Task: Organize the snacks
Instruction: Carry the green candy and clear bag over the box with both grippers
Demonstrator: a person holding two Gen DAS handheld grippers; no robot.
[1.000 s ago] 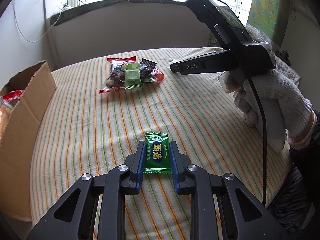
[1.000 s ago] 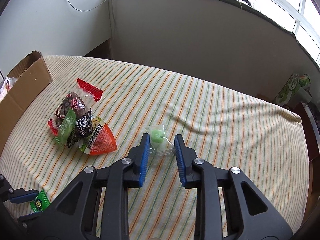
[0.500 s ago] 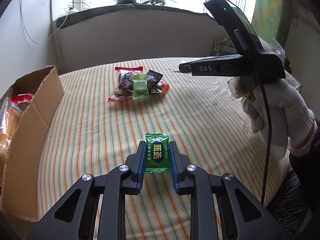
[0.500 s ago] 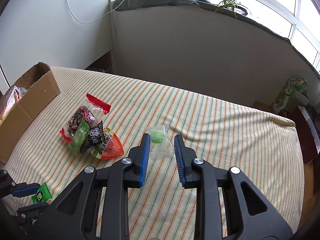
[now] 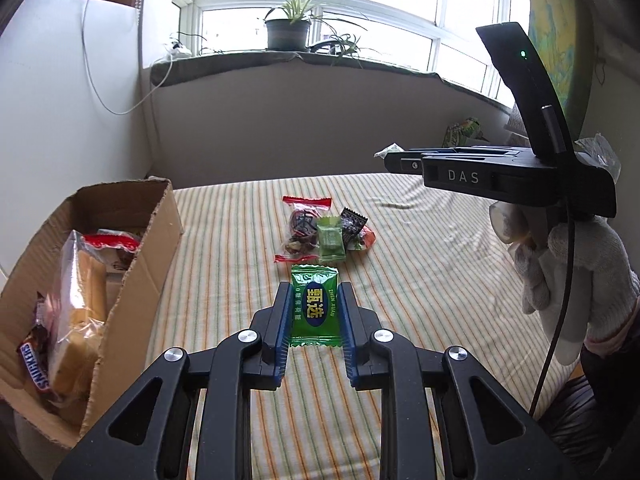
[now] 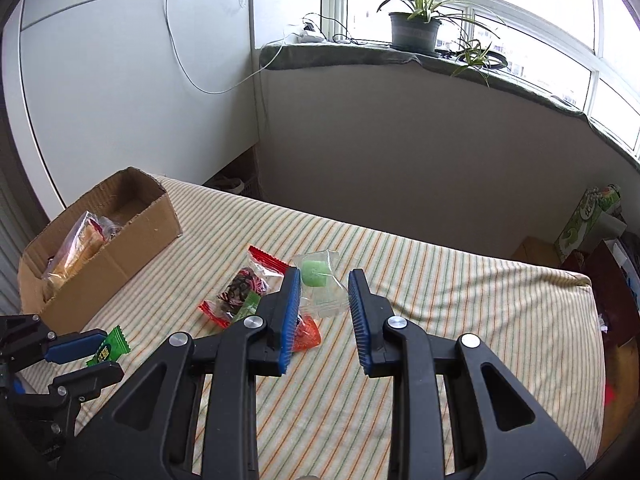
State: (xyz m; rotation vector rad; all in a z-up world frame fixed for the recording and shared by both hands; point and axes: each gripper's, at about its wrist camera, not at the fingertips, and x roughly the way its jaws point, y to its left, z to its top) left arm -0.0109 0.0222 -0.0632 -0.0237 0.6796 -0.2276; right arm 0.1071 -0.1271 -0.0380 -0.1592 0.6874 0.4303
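Note:
My left gripper (image 5: 314,298) is shut on a green candy packet (image 5: 315,307) and holds it above the striped tablecloth; both also show in the right wrist view, the packet (image 6: 108,347) at lower left. My right gripper (image 6: 323,280) is shut on a clear wrapper with a green sweet (image 6: 318,286), held in the air; it shows at the right in the left wrist view (image 5: 390,155). A small pile of snacks (image 5: 324,232) lies on the cloth ahead, also in the right wrist view (image 6: 244,294). An open cardboard box (image 5: 96,264) with snacks inside stands to the left.
The striped table (image 5: 420,248) ends at a wall below a windowsill with a potted plant (image 5: 288,32). A gloved hand (image 5: 568,280) holds the right gripper. Boxes and clutter (image 6: 588,224) stand beyond the table's right edge.
Both grippers have risen with their snacks held. The left gripper has moved nearer the cardboard box, whose inside now shows. The right gripper holds the clear wrapper higher above the cloth.

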